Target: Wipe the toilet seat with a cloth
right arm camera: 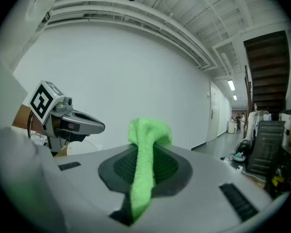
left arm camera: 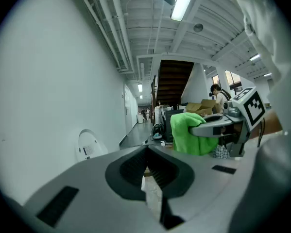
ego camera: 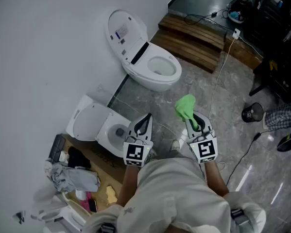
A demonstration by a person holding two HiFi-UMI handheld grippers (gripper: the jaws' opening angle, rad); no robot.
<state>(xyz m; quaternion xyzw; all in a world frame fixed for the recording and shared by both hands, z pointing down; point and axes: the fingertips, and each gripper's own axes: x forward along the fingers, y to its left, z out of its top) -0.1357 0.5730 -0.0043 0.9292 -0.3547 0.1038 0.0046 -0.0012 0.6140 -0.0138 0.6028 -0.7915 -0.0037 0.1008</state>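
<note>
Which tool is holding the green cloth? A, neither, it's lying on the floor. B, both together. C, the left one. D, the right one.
D: the green cloth is pinched in the right tool, between its jaws, while the left tool is shut on nothing.

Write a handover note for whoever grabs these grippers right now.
Right gripper: shut on the green cloth, held in the air.
Left gripper: shut, nothing between its jaws.
Two toilets ahead on the floor: far toilet with its lid up, near toilet by the wall.
Done: cloth is in the gripper.
Left: all the wiping; the cloth touches neither toilet yet.
</note>
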